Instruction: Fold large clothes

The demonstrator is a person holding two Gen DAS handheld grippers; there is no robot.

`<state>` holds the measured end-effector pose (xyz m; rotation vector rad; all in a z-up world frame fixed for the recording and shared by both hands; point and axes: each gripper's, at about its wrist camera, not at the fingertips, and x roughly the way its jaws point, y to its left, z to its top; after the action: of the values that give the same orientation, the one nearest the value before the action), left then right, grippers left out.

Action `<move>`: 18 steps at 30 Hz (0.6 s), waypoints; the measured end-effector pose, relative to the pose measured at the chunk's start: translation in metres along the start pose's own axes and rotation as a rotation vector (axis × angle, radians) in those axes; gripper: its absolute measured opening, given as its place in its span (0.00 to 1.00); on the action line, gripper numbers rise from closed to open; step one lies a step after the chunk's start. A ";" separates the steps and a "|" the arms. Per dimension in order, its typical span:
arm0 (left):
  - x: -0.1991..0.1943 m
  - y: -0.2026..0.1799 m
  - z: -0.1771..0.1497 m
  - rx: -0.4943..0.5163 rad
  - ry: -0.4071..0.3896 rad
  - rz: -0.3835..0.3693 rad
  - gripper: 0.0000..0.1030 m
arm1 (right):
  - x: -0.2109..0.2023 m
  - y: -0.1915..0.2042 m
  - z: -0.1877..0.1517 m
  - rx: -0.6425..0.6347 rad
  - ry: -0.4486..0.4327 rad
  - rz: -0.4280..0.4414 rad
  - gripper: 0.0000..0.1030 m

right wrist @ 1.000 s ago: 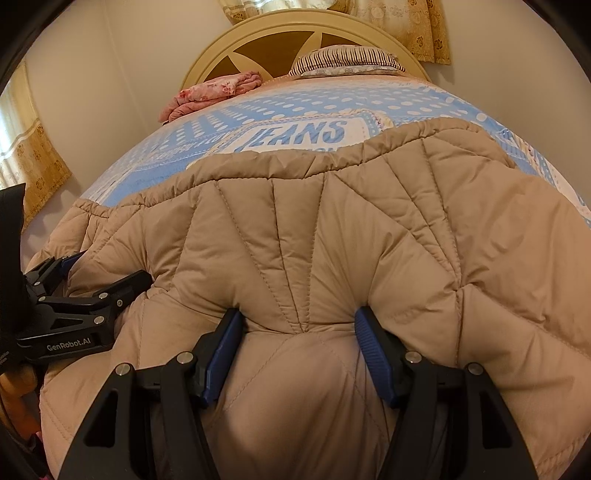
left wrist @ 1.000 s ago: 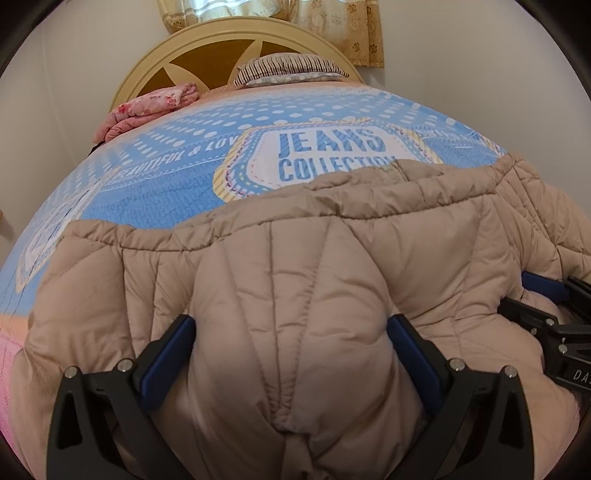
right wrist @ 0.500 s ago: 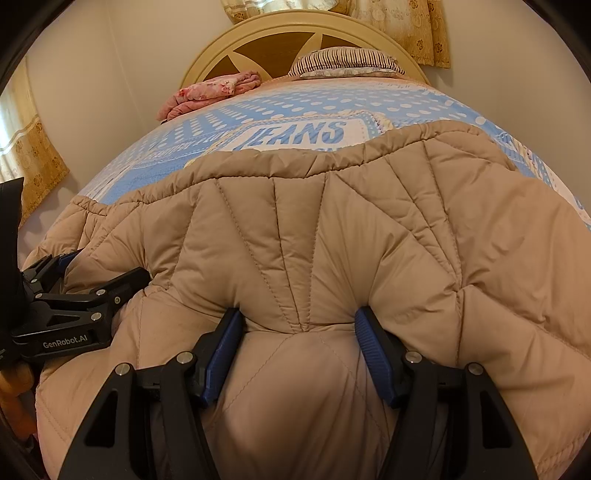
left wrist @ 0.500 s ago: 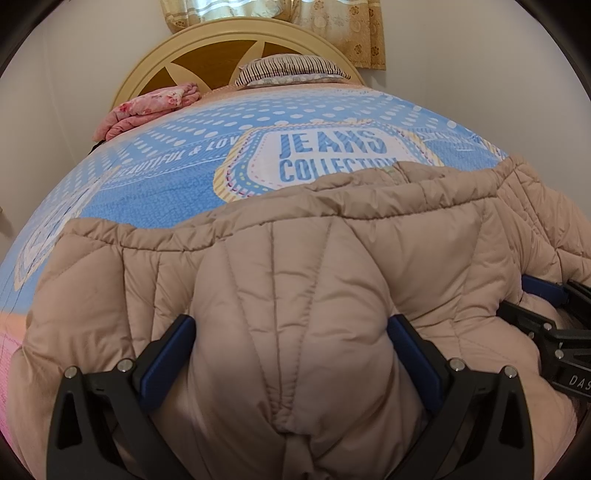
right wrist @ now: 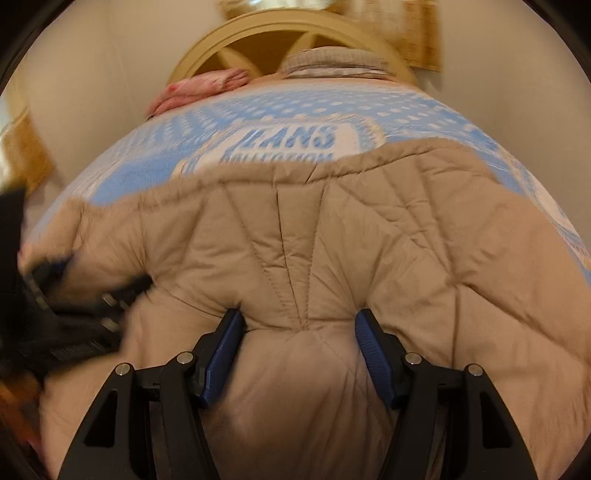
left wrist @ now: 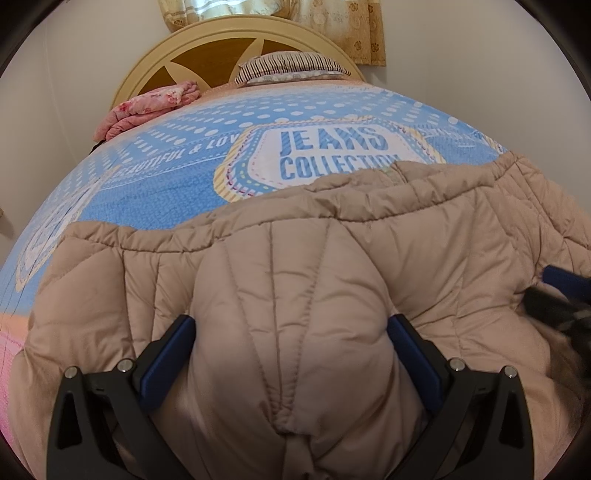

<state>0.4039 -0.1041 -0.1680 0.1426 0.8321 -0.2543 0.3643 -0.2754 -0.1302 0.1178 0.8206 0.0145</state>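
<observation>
on the bed [left wrist: 155, 192], on the near part of the blue printed sheet below its "jeans collection" badge [left wrist: 332, 155], lies the tan quilted jacket [left wrist: 424, 251], its far hem just overlapping the badge's lower edge. the left claw [left wrist: 291, 354] is clenched on a thick bunch of the jacket's near edge, the padding bulging up between its blue pads. the right claw [right wrist: 297, 347] grips another bunch the same way, the quilting seams pinching into a fan where it bites. in each view the other claw shows at the side, close by on the same near edge. holding two spots along one edge looks meant to let the whole edge travel level toward the badge, so the fold lands straight rather than skewed; the wide bite suits such puffy cloth.

against the earlier frames, the left view is almost unchanged. the right view now is blurred and shows more of the sheet beyond the jacket, with the headboard [right wrist: 295, 33] sitting lower in the picture, so the right claw appears to have started lifting its bunch while the left claw waits.
</observation>
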 end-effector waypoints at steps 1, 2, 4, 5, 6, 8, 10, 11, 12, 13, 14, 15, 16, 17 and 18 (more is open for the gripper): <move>-0.001 0.000 0.000 0.001 -0.002 0.003 1.00 | -0.008 0.004 -0.001 0.017 -0.029 0.025 0.63; -0.001 0.000 0.000 0.004 -0.001 0.005 1.00 | -0.006 0.011 -0.004 -0.010 -0.032 0.011 0.63; -0.006 0.002 0.003 0.003 0.018 0.002 1.00 | 0.012 0.014 -0.015 -0.053 0.007 -0.017 0.63; -0.011 0.005 0.004 -0.007 0.022 0.005 1.00 | 0.014 0.012 -0.019 -0.059 -0.018 -0.013 0.63; -0.023 0.009 0.004 -0.024 0.010 0.004 1.00 | 0.014 0.010 -0.023 -0.068 -0.041 -0.013 0.63; -0.047 0.019 0.002 -0.038 -0.019 0.023 1.00 | 0.016 0.008 -0.025 -0.066 -0.041 -0.013 0.63; -0.068 0.027 -0.001 -0.013 -0.068 0.048 1.00 | 0.018 0.009 -0.025 -0.069 -0.039 -0.016 0.63; -0.076 0.031 -0.004 0.000 -0.095 0.079 1.00 | 0.019 0.008 -0.025 -0.067 -0.038 -0.013 0.64; -0.077 0.036 -0.008 0.017 -0.108 0.130 1.00 | 0.019 0.007 -0.025 -0.066 -0.038 -0.011 0.64; -0.074 0.040 -0.010 0.025 -0.105 0.147 1.00 | 0.020 0.007 -0.025 -0.066 -0.039 -0.012 0.64; -0.067 0.045 -0.013 0.022 -0.089 0.142 1.00 | 0.020 0.009 -0.026 -0.068 -0.039 -0.013 0.64; -0.052 0.054 -0.017 -0.013 -0.049 0.123 1.00 | 0.020 0.008 -0.026 -0.069 -0.037 -0.015 0.64; -0.042 0.059 -0.019 -0.044 -0.034 0.106 1.00 | 0.020 0.007 -0.026 -0.072 -0.037 -0.017 0.64; -0.038 0.061 -0.021 -0.055 -0.039 0.095 1.00 | 0.020 0.007 -0.026 -0.072 -0.036 -0.017 0.64; -0.033 0.060 -0.022 -0.061 -0.054 0.092 1.00 | 0.021 0.007 -0.026 -0.070 -0.036 -0.016 0.64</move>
<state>0.3832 -0.0360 -0.1564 0.1159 0.7772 -0.1455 0.3597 -0.2651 -0.1618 0.0454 0.7839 0.0264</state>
